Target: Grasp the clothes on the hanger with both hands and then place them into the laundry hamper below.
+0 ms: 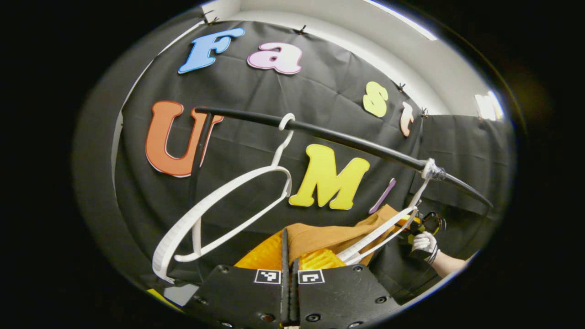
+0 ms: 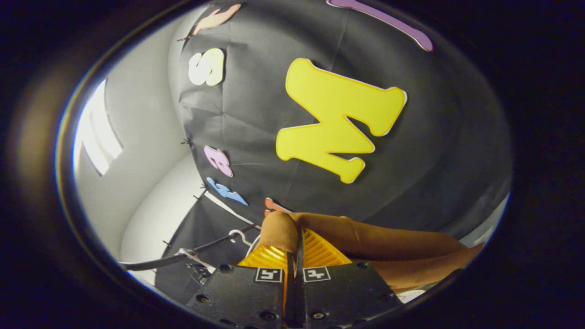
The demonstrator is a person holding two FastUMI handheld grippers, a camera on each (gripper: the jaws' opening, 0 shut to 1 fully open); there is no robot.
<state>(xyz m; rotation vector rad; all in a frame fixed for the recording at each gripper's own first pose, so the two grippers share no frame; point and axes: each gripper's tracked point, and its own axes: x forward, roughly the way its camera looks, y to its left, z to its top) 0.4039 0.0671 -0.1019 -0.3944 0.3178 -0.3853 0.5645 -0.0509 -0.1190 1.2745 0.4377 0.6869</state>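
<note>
In the left gripper view we take the black rail [image 1: 320, 132] as our landmark; from its left part hangs an empty white hanger [image 1: 219, 205], tilted; a second white hanger [image 1: 388, 228] is tied further right on the rail, and below it the brown garment [image 1: 329, 240] drapes over this hanger's arm; our left gripper [image 1: 289, 256] has its jaws pressed together on the garment's near edge; right of that, below the rail's end, a gloved hand [image 1: 425, 242] holds the other gripper. In the right gripper view our right gripper [image 2: 297, 251] pinches a fold of the garment [image 2: 379, 246], jaws closed on the cloth; the rail [image 2: 183, 256] lies left of it.
</note>
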